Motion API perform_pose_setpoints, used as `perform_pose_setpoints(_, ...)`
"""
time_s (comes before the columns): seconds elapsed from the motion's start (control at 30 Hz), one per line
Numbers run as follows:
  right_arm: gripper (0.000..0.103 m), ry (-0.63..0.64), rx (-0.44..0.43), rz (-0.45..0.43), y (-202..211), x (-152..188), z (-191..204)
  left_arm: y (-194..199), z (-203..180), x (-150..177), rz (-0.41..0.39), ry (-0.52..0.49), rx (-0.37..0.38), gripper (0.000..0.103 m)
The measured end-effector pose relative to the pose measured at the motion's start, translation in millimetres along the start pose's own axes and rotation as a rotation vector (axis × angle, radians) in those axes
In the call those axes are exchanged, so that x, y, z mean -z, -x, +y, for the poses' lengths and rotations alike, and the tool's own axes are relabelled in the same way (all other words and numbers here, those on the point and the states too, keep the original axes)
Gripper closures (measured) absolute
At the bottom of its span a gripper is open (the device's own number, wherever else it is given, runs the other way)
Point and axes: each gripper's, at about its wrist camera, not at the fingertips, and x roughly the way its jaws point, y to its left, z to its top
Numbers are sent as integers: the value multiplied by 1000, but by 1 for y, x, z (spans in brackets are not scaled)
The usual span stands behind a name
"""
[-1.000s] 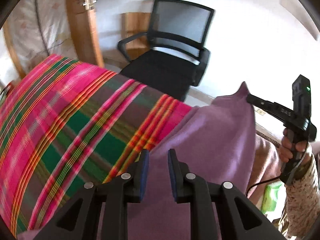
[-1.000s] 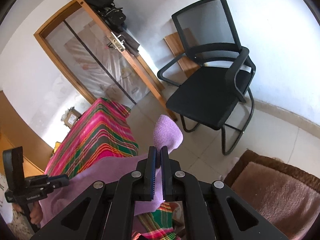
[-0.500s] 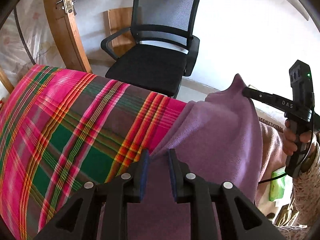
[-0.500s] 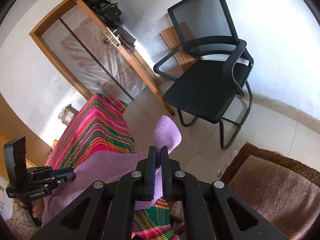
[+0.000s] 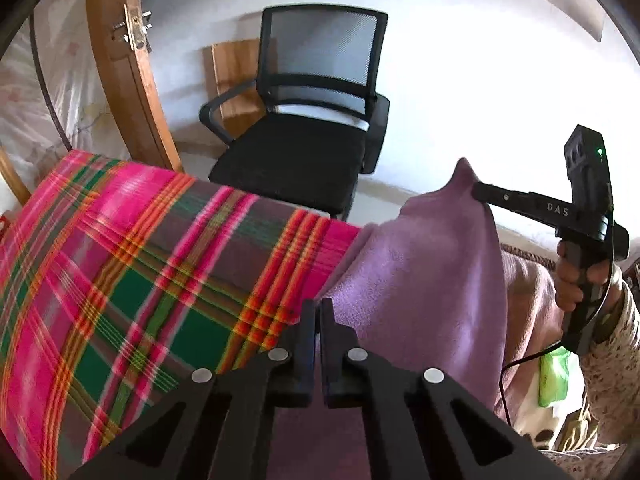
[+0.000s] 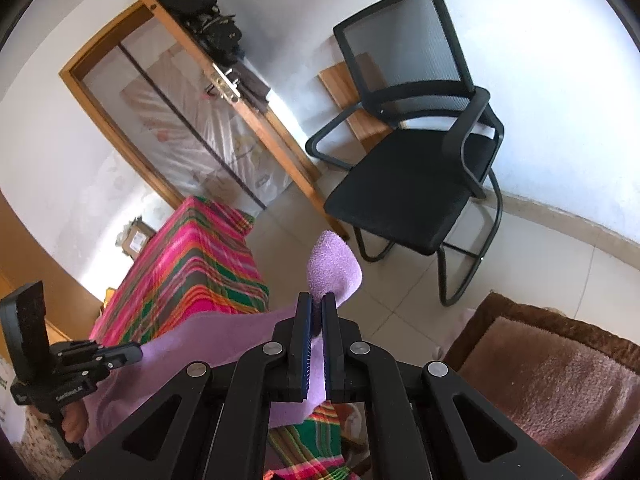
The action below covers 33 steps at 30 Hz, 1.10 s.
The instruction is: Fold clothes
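A purple fleece garment (image 5: 420, 280) hangs stretched between my two grippers, above a table covered with a pink and green plaid cloth (image 5: 140, 264). My left gripper (image 5: 318, 308) is shut on one corner of the garment; it also shows in the right wrist view (image 6: 134, 352). My right gripper (image 6: 317, 308) is shut on the other corner, whose purple tip (image 6: 332, 264) sticks out past the fingers. The right gripper also shows in the left wrist view (image 5: 476, 192), holding its corner up high.
A black mesh office chair (image 5: 312, 128) stands beyond the table near the white wall. A wooden door frame (image 5: 124, 80) is at the left. A brown fleece blanket (image 6: 552, 380) lies to the right. Tiled floor (image 6: 400, 280) lies between table and chair.
My left gripper's jaws have closed onto the garment's corner; they stood apart before. The right gripper kept its grip and stayed lifted.
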Motion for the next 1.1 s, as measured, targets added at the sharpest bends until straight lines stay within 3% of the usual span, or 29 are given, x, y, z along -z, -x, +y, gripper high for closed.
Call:
perform_pose_setpoints(0.23, 98, 20, 3, -56, 9, -7, 7, 1, 15, -9, -34, 98, -1, 101)
perform_pose_setpoints(0.5, 98, -34, 51, 43, -20, 8, -14, -22, 13, -4, 22, 109, -30, 101)
perform_pose_setpoints(0.7, 98, -80, 46, 63, -24, 17, -23, -28, 16, -3, 50, 127, -31, 99)
perform_pose_setpoints(0.93, 97, -83, 124, 63, -17, 18, -15, 5, 36, 8, 16, 214, 5, 95)
perform_pose_setpoints(1.03, 96, -94, 247, 37, -8, 17, -17, 27, 48, 20, -7, 252, 4, 94)
perform_pose_setpoints(1.1, 96, -117, 273, 27, -1, 16, -19, 42, 55, 27, -21, 277, 3, 92)
